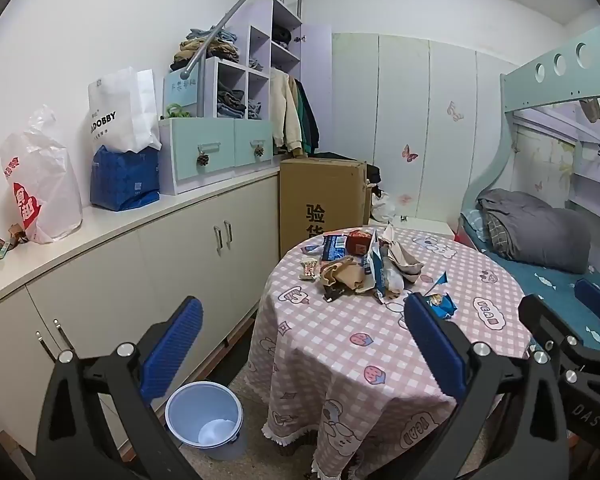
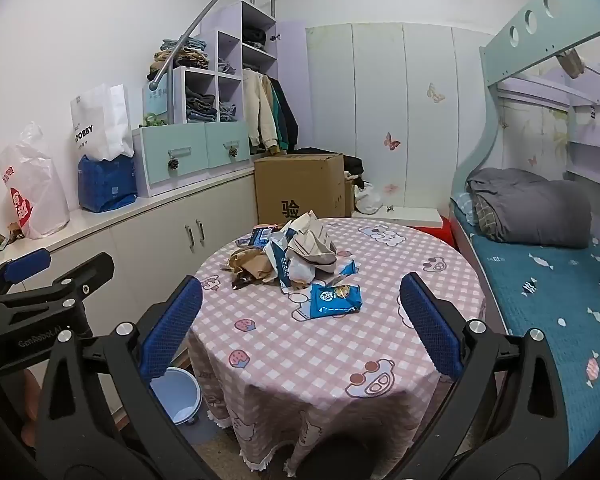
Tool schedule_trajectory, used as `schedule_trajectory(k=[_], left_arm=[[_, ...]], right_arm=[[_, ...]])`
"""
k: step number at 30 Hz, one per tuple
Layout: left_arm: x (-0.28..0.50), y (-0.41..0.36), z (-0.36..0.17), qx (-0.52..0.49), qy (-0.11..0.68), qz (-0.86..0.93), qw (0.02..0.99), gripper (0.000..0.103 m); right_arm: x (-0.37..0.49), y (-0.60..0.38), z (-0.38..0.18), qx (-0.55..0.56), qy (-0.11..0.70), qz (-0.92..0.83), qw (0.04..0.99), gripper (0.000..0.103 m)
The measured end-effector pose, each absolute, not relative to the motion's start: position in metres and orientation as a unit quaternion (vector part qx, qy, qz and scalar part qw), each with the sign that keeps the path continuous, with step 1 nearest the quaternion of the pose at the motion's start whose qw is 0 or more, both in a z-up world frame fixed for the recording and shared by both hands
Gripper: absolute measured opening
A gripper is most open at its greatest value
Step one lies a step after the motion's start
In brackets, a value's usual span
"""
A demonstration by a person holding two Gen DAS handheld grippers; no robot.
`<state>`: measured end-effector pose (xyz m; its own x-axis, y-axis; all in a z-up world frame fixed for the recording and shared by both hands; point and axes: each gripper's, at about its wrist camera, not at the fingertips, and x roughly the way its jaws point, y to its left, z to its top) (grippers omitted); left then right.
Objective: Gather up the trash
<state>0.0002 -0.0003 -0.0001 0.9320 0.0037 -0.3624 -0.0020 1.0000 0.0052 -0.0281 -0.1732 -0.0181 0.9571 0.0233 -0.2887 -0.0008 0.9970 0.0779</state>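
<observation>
Crumpled wrappers (image 2: 300, 258) are heaped on the table (image 2: 340, 344), both tools wide and empty: left tool (image 1: 302, 344), right tool (image 2: 300, 320). Light pieces could be scattered if the heap is nudged, and the bin (image 1: 204, 420) below missed.

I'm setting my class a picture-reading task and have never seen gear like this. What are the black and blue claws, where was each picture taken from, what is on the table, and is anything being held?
The claws are two hand-held grippers, one in each of a person's hands, with no robot arm. Each carries a wide-angle camera looking along its fingers, so straight lines appear bent.

One picture comes from the left gripper, the other from the right gripper. Both stand wide open and hold nothing.

The round table has a pink checked cloth. On it lies a pile of trash: crumpled paper, torn wrappers and a small red box. A blue snack packet lies a little apart, nearer the grippers.

On the floor left of the table stands a pale blue bin, which looks empty.
</observation>
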Motion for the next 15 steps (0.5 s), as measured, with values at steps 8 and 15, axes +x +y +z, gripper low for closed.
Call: schedule_trajectory(k=[8, 15], left_arm=[[-0.0003, 0.0002, 0.0, 0.003, 0.185, 0.002, 0.983, 0.099], [0.0017, -0.0008, -0.0059, -0.001, 0.187, 0.002, 0.982, 0.099]], right_arm=[[-0.0264, -0.1725, -0.0189, 0.038, 0.151, 0.006, 0.988, 0.097], [-0.0236, -0.1731, -0.0206, 0.037, 0.154, 0.006, 0.987, 0.097]])
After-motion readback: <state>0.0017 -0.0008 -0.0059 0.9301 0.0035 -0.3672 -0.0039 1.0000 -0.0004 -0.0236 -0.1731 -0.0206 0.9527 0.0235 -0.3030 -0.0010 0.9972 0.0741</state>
